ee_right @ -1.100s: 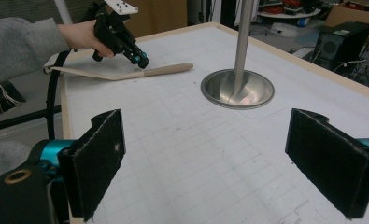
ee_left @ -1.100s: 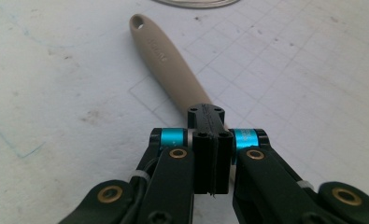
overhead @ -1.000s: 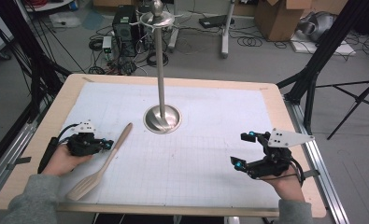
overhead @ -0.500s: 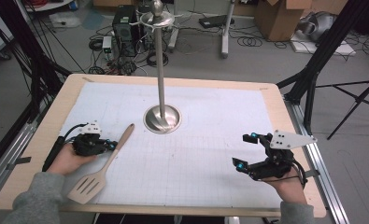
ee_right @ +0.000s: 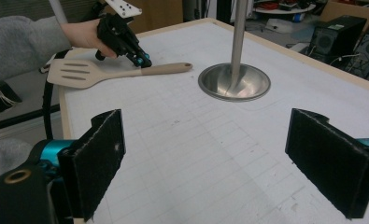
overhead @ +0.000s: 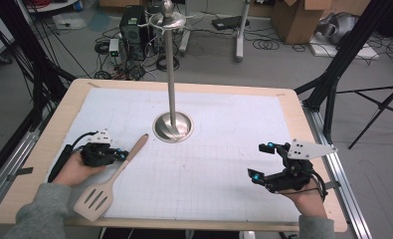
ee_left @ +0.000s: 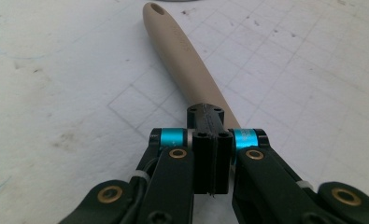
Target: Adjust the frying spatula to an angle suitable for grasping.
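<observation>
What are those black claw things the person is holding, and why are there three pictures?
They are hand-held grippers, like big tweezers with two jaws. One picture comes from a camera above the table; the other two come from small cameras riding on each gripper. The left gripper is shut on the handle of a beige spatula, which you see up close in its own view. The right gripper is open and holds nothing; its pads stand wide apart. On the white mat there is also a shiny metal stand with a tall pole.
</observation>
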`<state>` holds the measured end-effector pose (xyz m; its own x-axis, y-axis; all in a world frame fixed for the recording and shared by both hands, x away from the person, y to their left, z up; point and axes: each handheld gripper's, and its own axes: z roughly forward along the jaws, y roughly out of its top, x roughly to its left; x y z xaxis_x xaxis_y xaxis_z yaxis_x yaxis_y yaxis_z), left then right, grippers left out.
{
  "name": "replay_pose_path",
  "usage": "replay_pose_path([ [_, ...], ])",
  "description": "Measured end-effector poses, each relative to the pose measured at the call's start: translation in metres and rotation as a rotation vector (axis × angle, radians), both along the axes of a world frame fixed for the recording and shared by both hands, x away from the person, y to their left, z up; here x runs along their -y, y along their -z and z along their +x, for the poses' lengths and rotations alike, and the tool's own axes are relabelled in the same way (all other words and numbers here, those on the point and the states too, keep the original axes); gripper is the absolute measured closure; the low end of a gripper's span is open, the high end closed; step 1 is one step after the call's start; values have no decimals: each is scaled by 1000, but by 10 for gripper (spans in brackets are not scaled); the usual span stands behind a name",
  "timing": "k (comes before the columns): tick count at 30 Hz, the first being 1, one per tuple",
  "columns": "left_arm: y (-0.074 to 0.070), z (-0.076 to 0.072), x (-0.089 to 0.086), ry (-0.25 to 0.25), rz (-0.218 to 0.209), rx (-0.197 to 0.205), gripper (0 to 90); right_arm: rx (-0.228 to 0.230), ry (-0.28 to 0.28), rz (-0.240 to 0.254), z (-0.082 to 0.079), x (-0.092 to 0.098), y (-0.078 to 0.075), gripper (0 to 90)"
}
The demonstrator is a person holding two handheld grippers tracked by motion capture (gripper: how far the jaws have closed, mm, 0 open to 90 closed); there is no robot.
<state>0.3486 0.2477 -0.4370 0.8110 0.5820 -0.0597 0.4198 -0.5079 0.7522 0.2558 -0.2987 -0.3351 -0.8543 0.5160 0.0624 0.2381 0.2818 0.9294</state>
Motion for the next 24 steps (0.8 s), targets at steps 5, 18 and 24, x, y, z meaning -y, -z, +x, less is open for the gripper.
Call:
replay_pose_path([
  [5, 2, 1, 8, 35, 15, 0, 898, 3, 3, -1, -2, 1, 0, 112],
  [18, 4, 2, 17, 104, 2, 1, 898, 3, 16, -2, -6, 5, 0, 112],
  [24, 2, 3, 15, 100, -1, 1, 897, 0, 19, 0, -7, 7, 1, 112],
])
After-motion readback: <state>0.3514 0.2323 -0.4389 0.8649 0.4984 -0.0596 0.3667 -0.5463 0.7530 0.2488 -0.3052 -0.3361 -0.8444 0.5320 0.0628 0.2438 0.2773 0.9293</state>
